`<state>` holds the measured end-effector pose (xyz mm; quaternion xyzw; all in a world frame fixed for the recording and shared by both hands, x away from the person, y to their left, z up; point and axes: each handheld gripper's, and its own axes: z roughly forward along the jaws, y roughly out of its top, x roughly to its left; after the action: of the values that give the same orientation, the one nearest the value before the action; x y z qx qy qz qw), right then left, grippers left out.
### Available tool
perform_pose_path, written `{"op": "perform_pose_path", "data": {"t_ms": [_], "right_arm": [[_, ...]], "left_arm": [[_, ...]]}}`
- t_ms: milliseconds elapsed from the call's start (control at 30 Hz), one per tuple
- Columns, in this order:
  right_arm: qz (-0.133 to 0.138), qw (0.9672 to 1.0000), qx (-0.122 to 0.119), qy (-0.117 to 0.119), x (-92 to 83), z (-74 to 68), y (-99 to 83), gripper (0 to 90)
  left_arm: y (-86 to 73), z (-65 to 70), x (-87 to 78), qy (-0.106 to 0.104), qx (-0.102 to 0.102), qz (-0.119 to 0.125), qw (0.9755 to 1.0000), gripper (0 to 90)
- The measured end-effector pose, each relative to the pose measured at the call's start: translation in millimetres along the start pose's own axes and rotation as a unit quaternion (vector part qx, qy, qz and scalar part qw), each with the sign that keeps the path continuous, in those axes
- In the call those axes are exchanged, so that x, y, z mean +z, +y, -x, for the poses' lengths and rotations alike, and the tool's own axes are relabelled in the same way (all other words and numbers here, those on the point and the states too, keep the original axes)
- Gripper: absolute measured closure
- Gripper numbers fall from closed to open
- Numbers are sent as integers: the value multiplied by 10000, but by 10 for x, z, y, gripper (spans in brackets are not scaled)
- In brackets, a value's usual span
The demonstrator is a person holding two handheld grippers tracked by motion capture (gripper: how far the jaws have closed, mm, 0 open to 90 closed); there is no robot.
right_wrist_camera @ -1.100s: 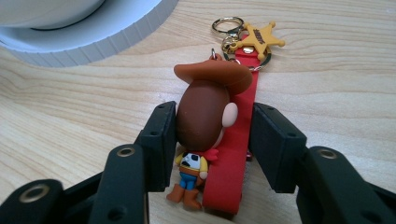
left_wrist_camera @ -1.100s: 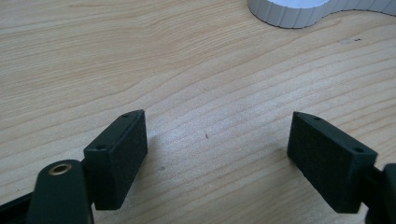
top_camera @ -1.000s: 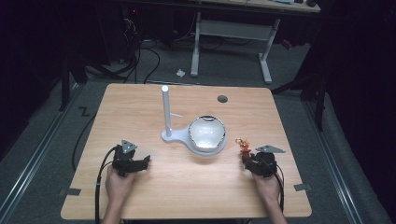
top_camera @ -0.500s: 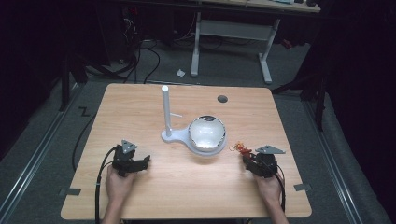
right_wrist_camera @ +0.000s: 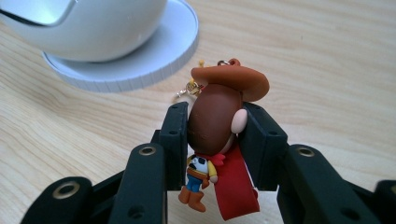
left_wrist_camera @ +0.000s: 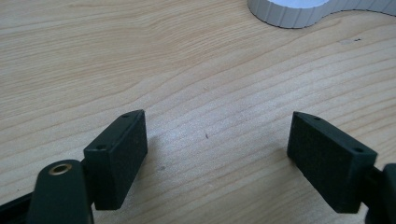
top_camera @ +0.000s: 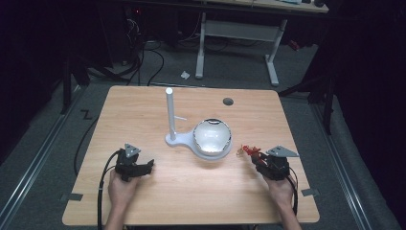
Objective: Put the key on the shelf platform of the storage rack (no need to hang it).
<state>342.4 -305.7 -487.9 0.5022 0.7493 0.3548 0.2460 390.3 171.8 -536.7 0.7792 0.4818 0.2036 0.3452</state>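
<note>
Hanging head-down between the jaws of the right gripper (right_wrist_camera: 215, 128), centre of the right gripper view: a small cowboy figure keychain (right_wrist_camera: 217, 126), brown head squeezed from both sides by the black pads, orange-brown hat poking out past the fingertips toward the upper middle of the frame, tiny body and a red strap dangling back toward the bottom edge. Glinting just beside the hat, a bit of metal chain, too small to make out properly. Showing in the high view as a red-and-orange speck (top_camera: 249, 150) at the tip of the right gripper (top_camera: 258, 158), lower right of the wooden table (top_camera: 143, 105). Sitting just up and left of the figure, near but apparently not touching it, though hard telling from these angles: a white dome-shaped object (top_camera: 212, 136) on a round white base (right_wrist_camera: 154, 56), joined to a white upright post (top_camera: 170, 112) rising near the middle of the table. Resting at the lower left of the high view, well apart from the rest: the left gripper (top_camera: 136, 167), held by a hand (top_camera: 122, 189). Standing wide apart in the left gripper view, the left gripper's (left_wrist_camera: 215, 154) jaws, clasping nothing, bare wood grain lying between them. Peeking in at the upper right of that frame, a ribbed white edge of the base (left_wrist_camera: 289, 11). Gripping the right gripper from the bottom edge of the high view, the other hand (top_camera: 280, 191).
</note>
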Motion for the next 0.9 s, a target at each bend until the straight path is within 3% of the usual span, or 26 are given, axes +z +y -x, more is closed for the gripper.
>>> {"op": "perform_pose_path", "data": {"t_ms": [500, 900], "right_arm": [[386, 9991, -126, 98, -291, -6, 191, 642], [515, 9979, -116, 369, -466, -16, 301, 641]], "left_arm": [[0, 0, 0, 0, -1, 0, 10000, 206], [0, 0, 0, -1, -2, 1, 10000, 206]]}}
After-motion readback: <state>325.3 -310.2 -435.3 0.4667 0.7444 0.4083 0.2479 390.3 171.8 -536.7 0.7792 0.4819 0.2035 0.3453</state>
